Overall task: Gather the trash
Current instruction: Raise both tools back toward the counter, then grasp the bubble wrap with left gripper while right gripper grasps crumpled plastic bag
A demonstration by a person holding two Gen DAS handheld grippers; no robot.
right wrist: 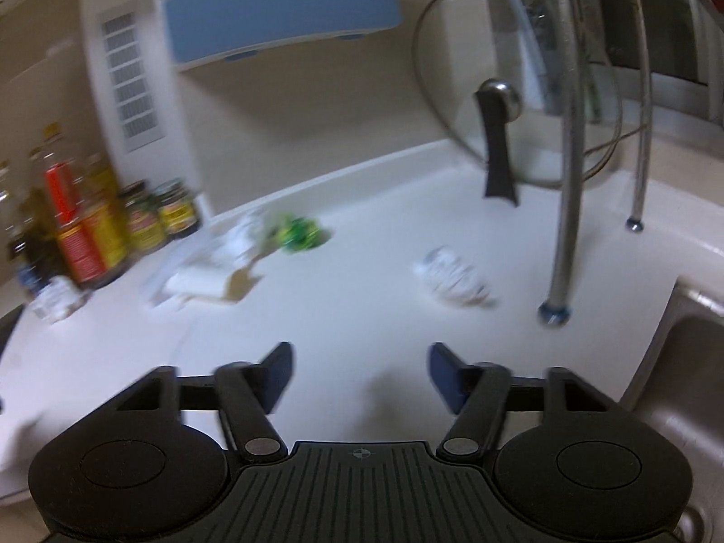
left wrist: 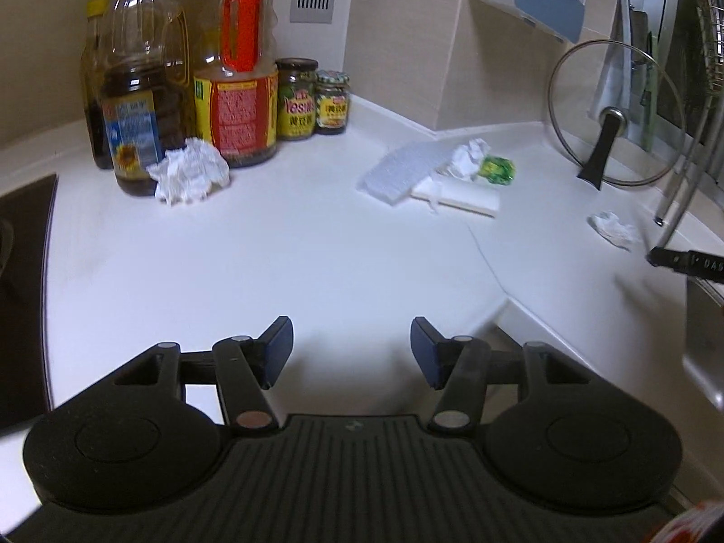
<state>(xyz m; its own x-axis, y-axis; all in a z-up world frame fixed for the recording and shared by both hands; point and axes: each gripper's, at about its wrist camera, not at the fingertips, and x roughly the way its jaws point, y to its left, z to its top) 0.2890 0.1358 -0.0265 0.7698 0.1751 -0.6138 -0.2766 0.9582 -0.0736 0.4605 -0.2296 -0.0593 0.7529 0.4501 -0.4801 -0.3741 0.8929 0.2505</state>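
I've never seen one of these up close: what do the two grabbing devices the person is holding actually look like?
Both look alike. The left tool and right tool are matte black plastic, each with a ribbed central plate flanked by two round discs. Slim black link bars with silver pivot pins lead forward to two fingers faced with dark blue pads. The right one shows a small crosshair mark on its plate. No cables or sleeves are visible.

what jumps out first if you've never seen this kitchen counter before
The crumpled green wrapper stands out, lying mid-counter beside a heap of white paper scraps. At the back left, tall oil bottles crowd the corner with a crumpled tissue at their feet. A glass pot lid stands propped at the right.
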